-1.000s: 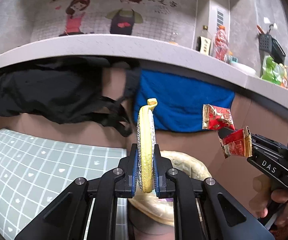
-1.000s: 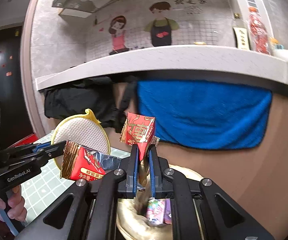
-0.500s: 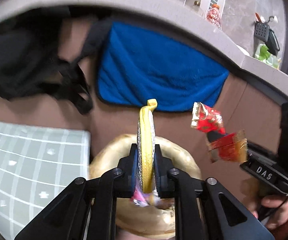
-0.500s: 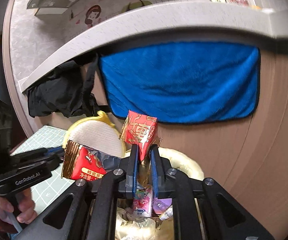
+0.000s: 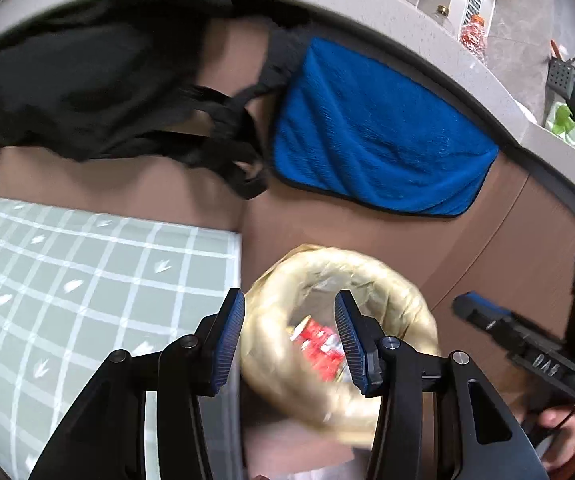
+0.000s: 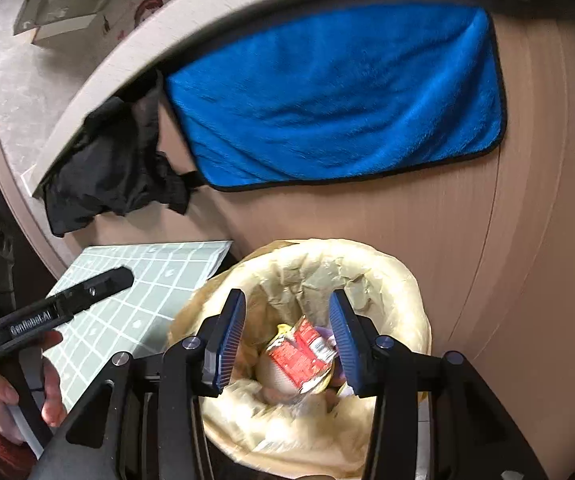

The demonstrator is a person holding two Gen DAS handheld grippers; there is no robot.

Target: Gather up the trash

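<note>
Over the lined bin (image 6: 399, 280) I've got both grippers, left (image 5: 289, 336) and right (image 6: 287, 336), jaws just opened wide, nothing between the pads. Red wrappers (image 6: 303, 350) and the yellow-rimmed pad (image 6: 273, 372) lie inside the bin, beside the checked mat (image 5: 87, 280).

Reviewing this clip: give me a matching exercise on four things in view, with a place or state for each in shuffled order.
Things:
1. blue towel
2. red wrapper
3. right claw
4. black cloth

Places or states:
A. lying inside the lined bin
B. open, nothing between its pads
C. hanging from the counter edge, left of the towel
D. spread flat against the brown panel

Pairs: 1-D, 2-A, 3-B, 4-C
</note>
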